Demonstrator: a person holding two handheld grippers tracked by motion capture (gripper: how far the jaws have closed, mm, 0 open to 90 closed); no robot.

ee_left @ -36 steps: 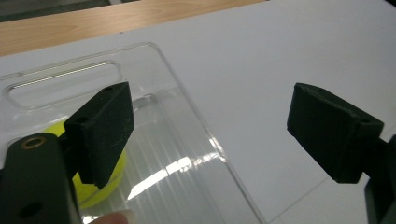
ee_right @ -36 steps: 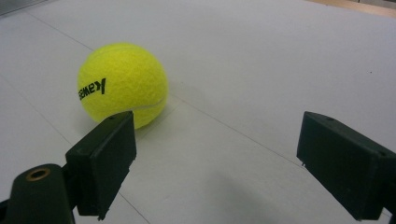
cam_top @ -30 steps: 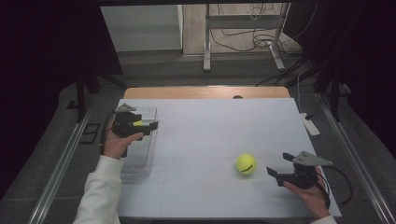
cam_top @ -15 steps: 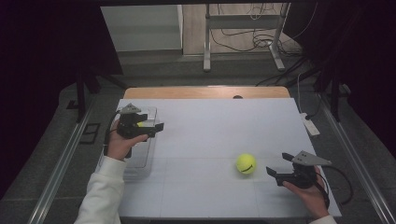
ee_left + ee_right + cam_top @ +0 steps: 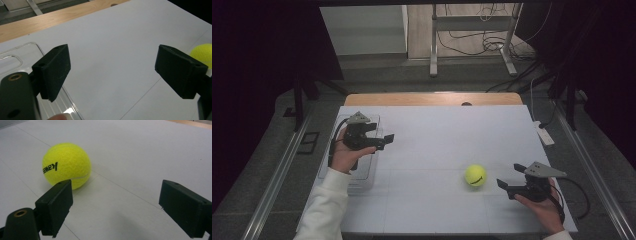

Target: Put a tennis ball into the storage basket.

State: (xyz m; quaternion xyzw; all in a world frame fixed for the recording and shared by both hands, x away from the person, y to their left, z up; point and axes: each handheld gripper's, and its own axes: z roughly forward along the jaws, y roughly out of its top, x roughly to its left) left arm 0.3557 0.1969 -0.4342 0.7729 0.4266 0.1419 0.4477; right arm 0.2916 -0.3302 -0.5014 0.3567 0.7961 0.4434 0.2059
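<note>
I had the left gripper (image 5: 382,141) over the clear tray (image 5: 324,167), its jaws just opening wider, nothing between them. My right gripper (image 5: 506,187) gaped empty, the tennis ball (image 5: 475,175) at its ten o'clock, untouched.

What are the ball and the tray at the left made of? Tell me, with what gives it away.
Ball: yellow felt over, probably, rubber; fuzzy nap, curved seam, printed lettering.
Tray: clear glossy plastic, probably; the white table shows through and its ridges catch glints.
</note>
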